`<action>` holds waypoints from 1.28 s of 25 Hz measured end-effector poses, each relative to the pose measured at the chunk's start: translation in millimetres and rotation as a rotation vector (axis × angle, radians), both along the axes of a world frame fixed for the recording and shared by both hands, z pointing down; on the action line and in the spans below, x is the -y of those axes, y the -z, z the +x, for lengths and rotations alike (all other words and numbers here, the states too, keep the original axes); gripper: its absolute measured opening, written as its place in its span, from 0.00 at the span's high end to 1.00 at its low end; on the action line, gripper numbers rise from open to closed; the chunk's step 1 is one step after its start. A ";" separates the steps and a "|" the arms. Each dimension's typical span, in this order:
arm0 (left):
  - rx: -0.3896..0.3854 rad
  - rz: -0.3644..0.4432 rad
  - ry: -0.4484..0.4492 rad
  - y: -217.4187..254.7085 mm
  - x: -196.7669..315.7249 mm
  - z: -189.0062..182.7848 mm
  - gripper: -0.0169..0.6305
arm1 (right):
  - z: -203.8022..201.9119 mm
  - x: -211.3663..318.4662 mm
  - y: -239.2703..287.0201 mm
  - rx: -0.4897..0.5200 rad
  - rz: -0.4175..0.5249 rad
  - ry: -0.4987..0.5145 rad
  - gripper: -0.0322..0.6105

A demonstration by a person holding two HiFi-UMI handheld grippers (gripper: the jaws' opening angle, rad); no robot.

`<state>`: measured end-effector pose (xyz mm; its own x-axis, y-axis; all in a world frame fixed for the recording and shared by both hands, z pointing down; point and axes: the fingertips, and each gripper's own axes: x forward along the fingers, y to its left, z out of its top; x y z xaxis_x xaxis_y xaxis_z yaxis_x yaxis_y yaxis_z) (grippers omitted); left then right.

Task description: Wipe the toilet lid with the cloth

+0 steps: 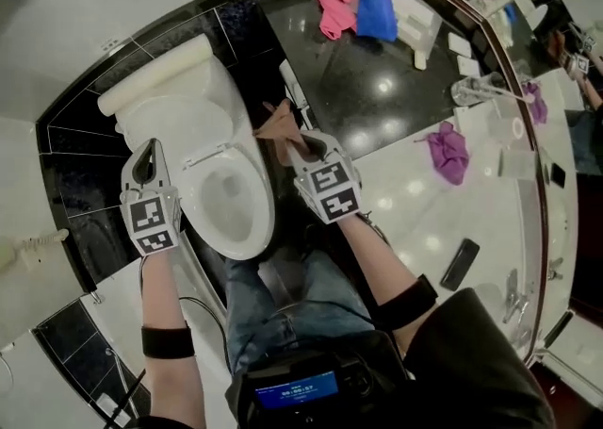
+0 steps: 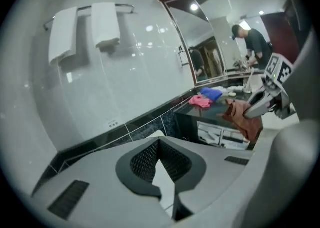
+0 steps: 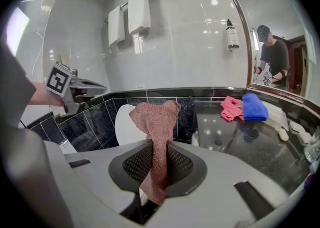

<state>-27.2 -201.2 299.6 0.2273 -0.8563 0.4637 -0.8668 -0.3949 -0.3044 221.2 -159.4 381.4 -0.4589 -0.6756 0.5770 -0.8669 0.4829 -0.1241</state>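
Two grippers are held over one white toilet (image 1: 256, 222), whose lid (image 1: 179, 114) stands raised against the tank, leaving the bowl uncovered. The right gripper (image 3: 159, 144) has its fingers clamped narrowly on one brownish-red cloth (image 3: 155, 117). The fabric rises in a bunch above the pads and a short tail hangs below them. In the head view this cloth is off the toilet's right side, near the edge of the dark worktop (image 1: 377, 88) and clear of the lid. The left gripper (image 2: 160, 142) is at the toilet's other side, next to the lid, with its fingers brought together on nothing. Each gripper carries one marker cube. Two more cloths lie side by side at the far end of the dark worktop, one pink (image 1: 337, 3) and one blue (image 1: 377, 10). A single purple cloth (image 1: 449, 152) lies well apart from them on the pale glossy surface to the right. On the white wall, two folded towels (image 3: 129, 21) hang from one rail, and one pump bottle (image 3: 230, 34) is mounted beside the mirror (image 3: 280, 31), which reflects a person in dark clothes.
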 end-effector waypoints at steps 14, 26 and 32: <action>-0.106 -0.145 0.071 -4.9 -91.3 91.3 0.97 | 158.2 16.5 -63.9 -0.296 -0.141 -0.003 0.80; -0.176 -0.139 0.153 -8.3 -115.5 50.8 0.97 | 164.7 19.1 -82.7 -0.324 -0.172 -0.032 0.54; -0.189 -0.137 0.171 -7.0 -146.5 26.8 0.97 | 151.8 9.5 -45.2 -0.313 -0.102 -0.056 0.56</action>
